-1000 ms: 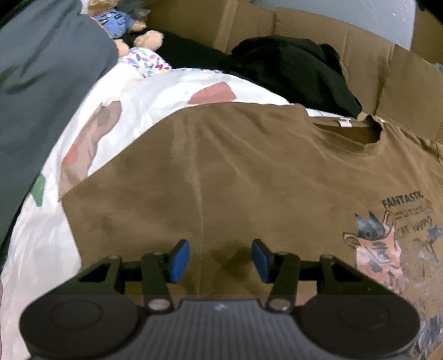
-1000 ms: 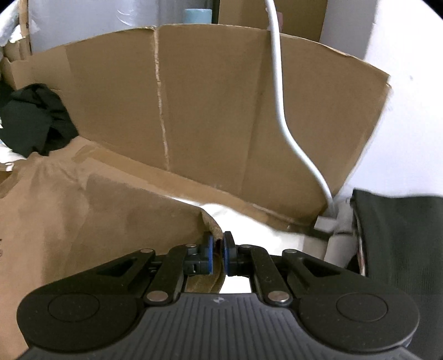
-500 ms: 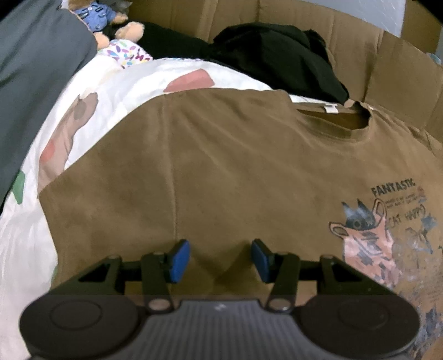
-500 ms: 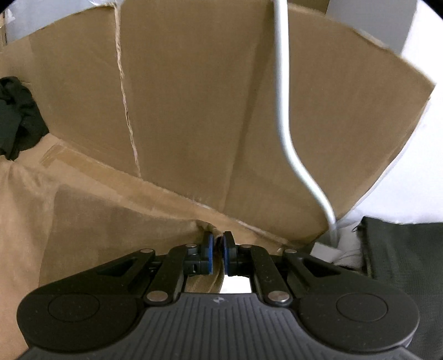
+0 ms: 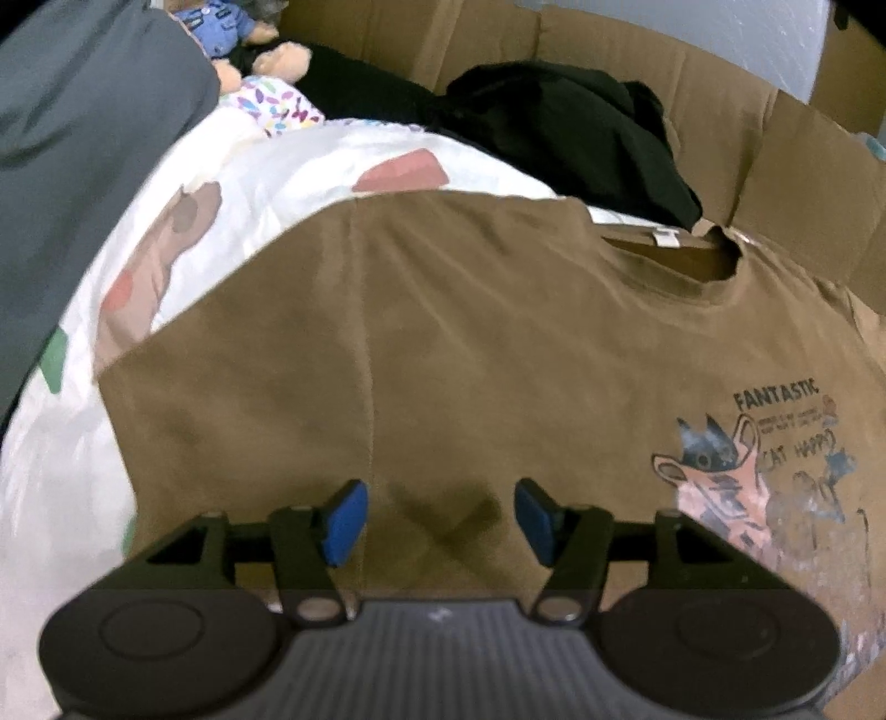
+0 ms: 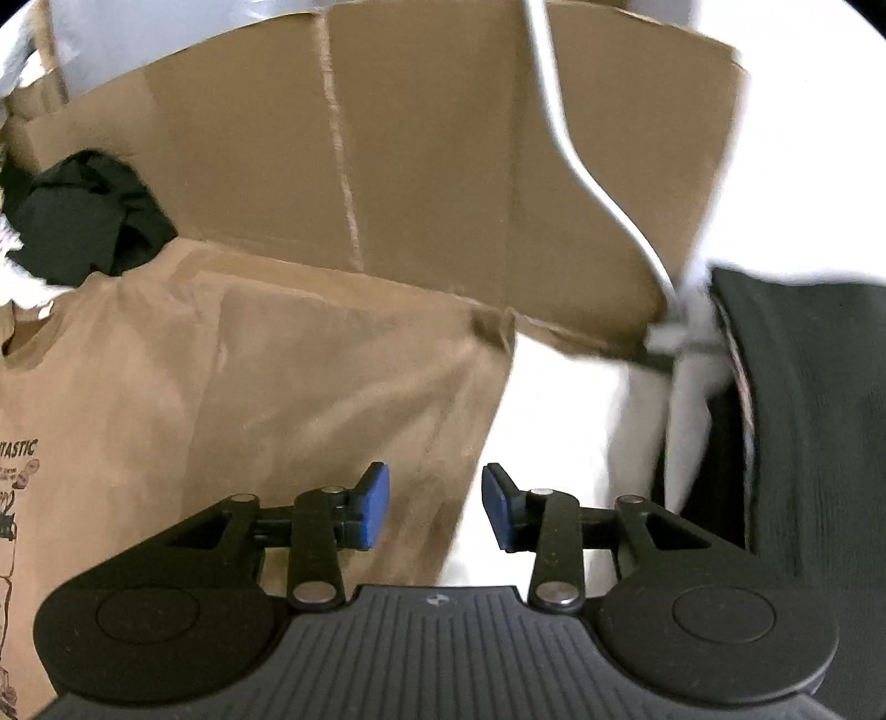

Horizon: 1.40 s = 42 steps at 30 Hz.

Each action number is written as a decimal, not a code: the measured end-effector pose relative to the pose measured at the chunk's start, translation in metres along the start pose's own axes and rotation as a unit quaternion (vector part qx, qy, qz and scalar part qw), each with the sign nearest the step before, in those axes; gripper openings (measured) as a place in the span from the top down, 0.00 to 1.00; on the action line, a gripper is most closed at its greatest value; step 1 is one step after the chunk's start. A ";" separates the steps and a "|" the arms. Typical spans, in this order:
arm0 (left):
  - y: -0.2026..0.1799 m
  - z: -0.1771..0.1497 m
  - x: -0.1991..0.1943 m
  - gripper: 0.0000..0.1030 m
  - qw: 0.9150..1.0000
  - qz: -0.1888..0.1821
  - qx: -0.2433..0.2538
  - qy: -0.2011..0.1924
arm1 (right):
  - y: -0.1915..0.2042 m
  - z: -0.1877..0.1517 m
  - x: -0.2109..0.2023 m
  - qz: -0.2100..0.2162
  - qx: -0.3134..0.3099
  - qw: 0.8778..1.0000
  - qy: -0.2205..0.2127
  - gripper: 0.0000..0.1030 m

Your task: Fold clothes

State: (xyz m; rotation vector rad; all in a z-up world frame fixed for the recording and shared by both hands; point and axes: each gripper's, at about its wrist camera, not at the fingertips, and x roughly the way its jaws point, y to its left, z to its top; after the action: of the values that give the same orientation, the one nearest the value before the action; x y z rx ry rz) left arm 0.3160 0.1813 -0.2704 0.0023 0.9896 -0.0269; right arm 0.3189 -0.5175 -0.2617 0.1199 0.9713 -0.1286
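Note:
A brown T-shirt (image 5: pixel 470 343) with a cat print and the word FANTASTIC lies spread flat on a white patterned sheet (image 5: pixel 232 210), collar toward the far cardboard. My left gripper (image 5: pixel 437 518) hovers over the shirt's left part, its jaws opening, nothing between the blue pads. In the right wrist view the same T-shirt (image 6: pixel 266 387) shows its right sleeve laid flat, the sleeve's edge running just under my right gripper (image 6: pixel 434 507). Its jaws are opening and the pads press on nothing.
A cardboard wall (image 6: pixel 443 166) rings the far side. A heap of black clothes (image 5: pixel 570 127) lies behind the collar, a stuffed toy (image 5: pixel 243 33) at the far left. Dark grey fabric (image 5: pixel 72 144) lies at the left, dark fabric (image 6: pixel 803 443) at the right, a white cable (image 6: pixel 581 166) hangs.
My right gripper let go of the sleeve's edge, opened, and pulled back; the sleeve now lies flat. My left gripper's jaws spread a little wider over the shirt.

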 end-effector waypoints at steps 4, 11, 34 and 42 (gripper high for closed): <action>0.009 0.005 -0.008 0.37 1.000 -0.005 -0.027 -0.007 | -0.005 -0.008 -0.003 0.009 0.023 1.000 0.008 0.60; 0.027 0.004 -0.012 0.37 0.995 -0.035 -0.096 0.002 | 0.000 -0.010 0.012 0.015 0.044 0.998 0.038 0.60; 0.011 -0.034 -0.083 0.36 0.993 -0.038 -0.108 0.025 | -0.009 -0.042 -0.006 0.012 0.051 0.999 0.016 0.73; -0.020 -0.013 -0.165 0.30 0.996 -0.030 -0.082 -0.019 | -0.009 -0.051 -0.080 0.035 0.041 0.998 -0.025 0.57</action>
State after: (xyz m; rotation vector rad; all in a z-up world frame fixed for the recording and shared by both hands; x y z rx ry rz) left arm 0.2144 0.1651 -0.1392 -0.1782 0.9515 -0.0015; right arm 0.2319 -0.5141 -0.2244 0.2254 0.9103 -0.1078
